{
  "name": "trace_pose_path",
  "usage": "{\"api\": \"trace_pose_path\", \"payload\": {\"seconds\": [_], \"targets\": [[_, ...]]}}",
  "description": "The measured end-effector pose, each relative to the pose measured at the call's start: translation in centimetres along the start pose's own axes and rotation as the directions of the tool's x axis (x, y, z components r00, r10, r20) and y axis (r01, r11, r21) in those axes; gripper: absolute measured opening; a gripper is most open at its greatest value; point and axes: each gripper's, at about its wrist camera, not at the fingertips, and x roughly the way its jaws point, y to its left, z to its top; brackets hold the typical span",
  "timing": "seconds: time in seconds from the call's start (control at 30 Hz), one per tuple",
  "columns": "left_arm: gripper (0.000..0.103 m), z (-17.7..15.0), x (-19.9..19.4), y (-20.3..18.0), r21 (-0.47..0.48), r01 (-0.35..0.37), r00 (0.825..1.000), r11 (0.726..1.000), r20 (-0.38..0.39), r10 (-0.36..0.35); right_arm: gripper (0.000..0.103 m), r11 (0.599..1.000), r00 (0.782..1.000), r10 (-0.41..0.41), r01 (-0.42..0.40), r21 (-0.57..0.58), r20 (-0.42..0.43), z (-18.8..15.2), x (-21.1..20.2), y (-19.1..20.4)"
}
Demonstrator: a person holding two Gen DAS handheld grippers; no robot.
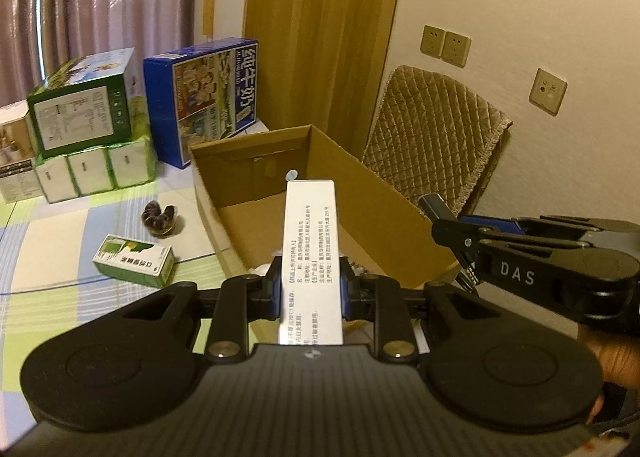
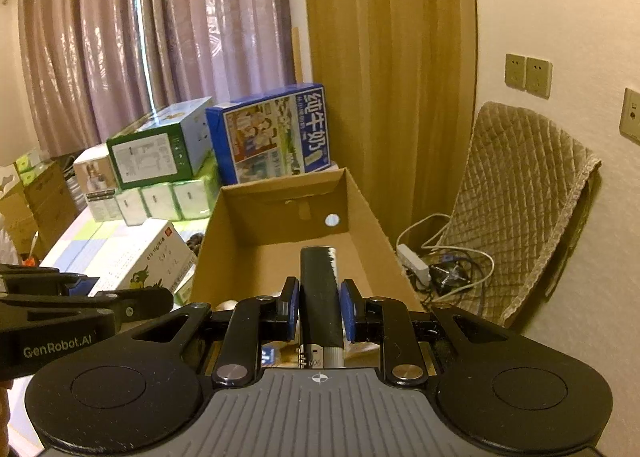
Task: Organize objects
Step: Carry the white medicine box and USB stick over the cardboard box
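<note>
The open cardboard box (image 1: 320,193) fills the centre of both views, and both carried items are raised over its near edge. The left gripper (image 1: 311,289) pinches a long white carton (image 1: 312,257) near its lower end, so the unsupported length could pivot or slip and land outside the box. The right gripper (image 2: 319,309) grips a dark tube (image 2: 320,293) between its blue pads (image 2: 349,311); its rounded body may roll free, and the grippers, close together, risk colliding.
</note>
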Motion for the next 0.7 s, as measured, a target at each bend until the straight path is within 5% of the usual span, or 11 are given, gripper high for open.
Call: {"api": "trace_pose_path", "payload": {"seconds": [0.7], "targets": [[0.026,2.4,7.7,1.0,-0.027,0.006,0.999,1.000,-0.038,-0.007,0.019,0.999,1.000,-0.008,0.008,0.052,-0.013,2.4,4.3,-3.3]]}}
